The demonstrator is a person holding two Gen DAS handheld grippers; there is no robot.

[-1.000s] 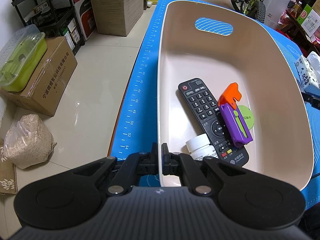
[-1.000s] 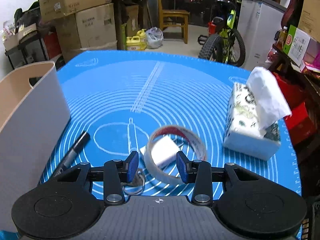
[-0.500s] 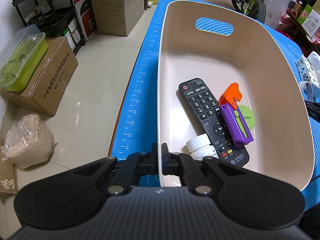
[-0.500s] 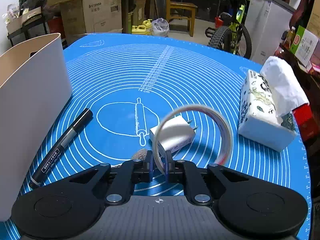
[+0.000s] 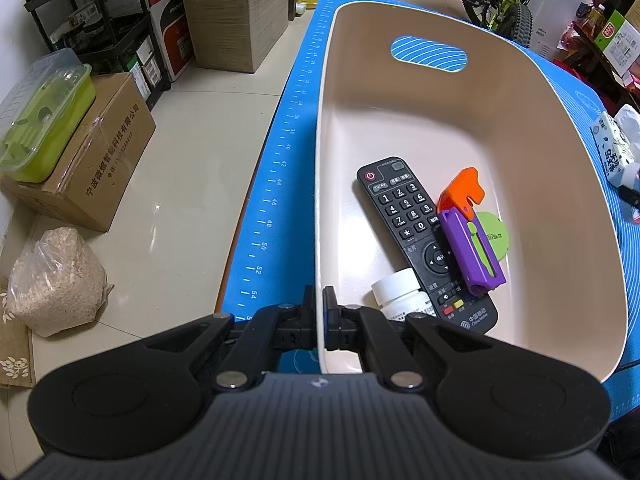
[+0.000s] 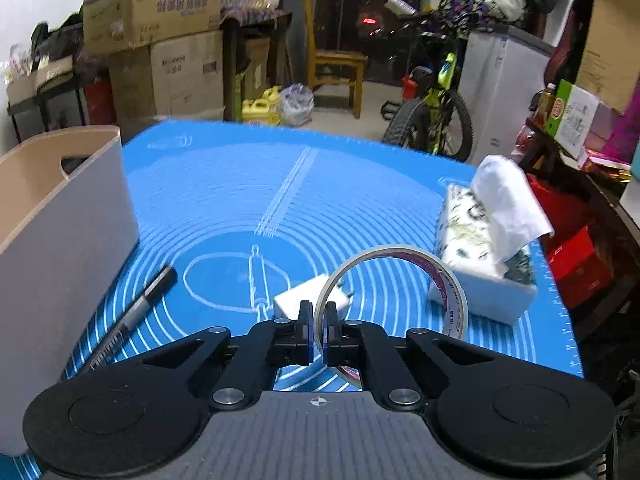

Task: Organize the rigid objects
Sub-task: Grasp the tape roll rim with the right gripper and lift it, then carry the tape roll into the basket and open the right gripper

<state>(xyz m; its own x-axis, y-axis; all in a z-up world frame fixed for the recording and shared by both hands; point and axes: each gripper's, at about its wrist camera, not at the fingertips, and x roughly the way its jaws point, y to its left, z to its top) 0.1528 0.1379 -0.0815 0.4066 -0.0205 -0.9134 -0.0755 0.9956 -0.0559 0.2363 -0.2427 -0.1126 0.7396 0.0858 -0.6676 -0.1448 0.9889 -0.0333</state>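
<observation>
I see a blue baking mat (image 6: 248,184) covering the surface, in a storeroom crowded with cardboard boxes (image 6: 180,76) and a bicycle (image 6: 436,116). The mat's left edge drops straight to the tiled floor (image 5: 168,184); its middle lies bare. My left gripper (image 5: 319,300) has its fingers clamped on the rim of the beige bin (image 5: 560,184), which holds a remote (image 5: 412,224), a purple-and-orange toy (image 5: 472,248) and a white jar (image 5: 400,292). My right gripper (image 6: 319,316) pinches the tape roll (image 6: 452,288) upright above the mat. A white charger (image 6: 296,300) lies just beyond it, a marker (image 6: 136,316) beside the bin wall, a tissue pack (image 6: 480,256) to the right.
</observation>
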